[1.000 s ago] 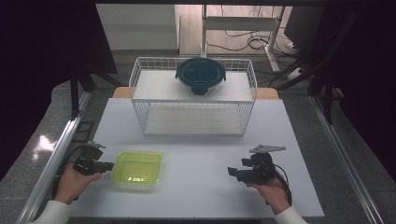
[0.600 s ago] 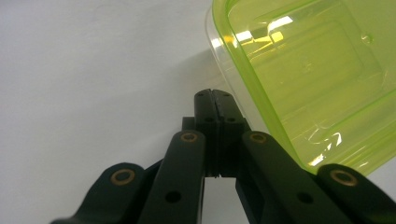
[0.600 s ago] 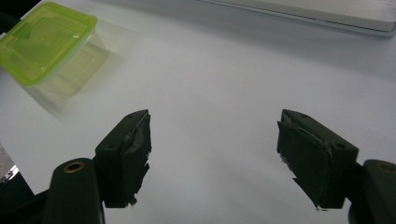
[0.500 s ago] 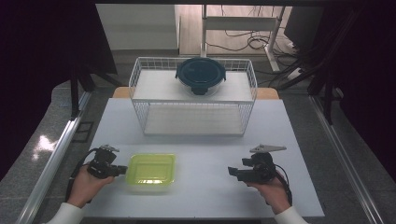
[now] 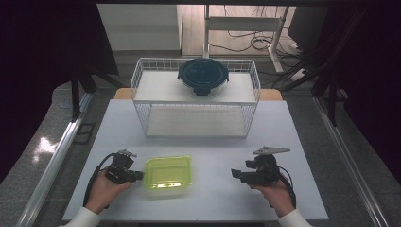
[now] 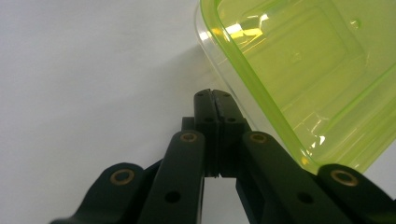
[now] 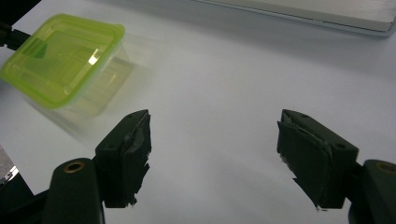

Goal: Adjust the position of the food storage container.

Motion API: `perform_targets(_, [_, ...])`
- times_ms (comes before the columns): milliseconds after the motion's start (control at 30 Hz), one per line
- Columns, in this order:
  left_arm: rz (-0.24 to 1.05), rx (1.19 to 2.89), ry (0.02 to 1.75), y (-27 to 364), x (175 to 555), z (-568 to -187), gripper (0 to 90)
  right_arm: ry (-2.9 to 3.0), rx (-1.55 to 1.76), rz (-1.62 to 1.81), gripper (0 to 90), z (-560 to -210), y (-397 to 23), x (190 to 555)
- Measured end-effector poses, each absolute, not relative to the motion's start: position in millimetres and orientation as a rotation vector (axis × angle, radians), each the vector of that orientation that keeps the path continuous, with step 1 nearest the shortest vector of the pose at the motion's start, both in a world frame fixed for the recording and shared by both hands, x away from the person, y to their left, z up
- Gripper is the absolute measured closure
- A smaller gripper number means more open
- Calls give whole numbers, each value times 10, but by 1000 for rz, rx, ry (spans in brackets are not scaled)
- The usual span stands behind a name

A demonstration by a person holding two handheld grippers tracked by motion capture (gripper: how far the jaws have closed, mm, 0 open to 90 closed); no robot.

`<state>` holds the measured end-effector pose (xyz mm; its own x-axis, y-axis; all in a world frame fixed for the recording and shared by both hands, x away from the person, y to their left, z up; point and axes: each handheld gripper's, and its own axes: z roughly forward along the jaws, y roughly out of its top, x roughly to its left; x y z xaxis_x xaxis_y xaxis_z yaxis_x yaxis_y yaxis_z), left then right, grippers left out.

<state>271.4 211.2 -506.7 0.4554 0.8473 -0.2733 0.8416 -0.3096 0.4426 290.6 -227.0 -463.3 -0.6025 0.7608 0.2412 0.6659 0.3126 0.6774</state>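
A yellow-green see-through container with its lid on lies on the white table near the front left. My left gripper is shut, with nothing between its jaws, and its tips rest against the container's left side. In the left gripper view the shut tips lie along the container's rim. My right gripper stands open at the front right, pointing left, apart from the container. The right gripper view shows its jaws wide apart over bare table, with the container farther off at upper left.
A white wire basket stands at the back middle of the table. A round glass container with a dark blue lid rests at its top rear. Metal rails run along the floor on both sides of the table.
My left gripper has moved to the right across the table, and the green container has slid right with it. The right gripper has stayed where it was.
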Motion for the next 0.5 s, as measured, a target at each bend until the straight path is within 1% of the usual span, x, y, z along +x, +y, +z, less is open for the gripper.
perform_targets(333, [-15,2201,1346,1696,2841,-5105,898,2444,1334,1167,255,-4626,-2277,2908])
perform_targets(500, [-30,2180,1325,1524,2879,-5091,899,2439,1347,1174,255,-4619,-2278,2900])
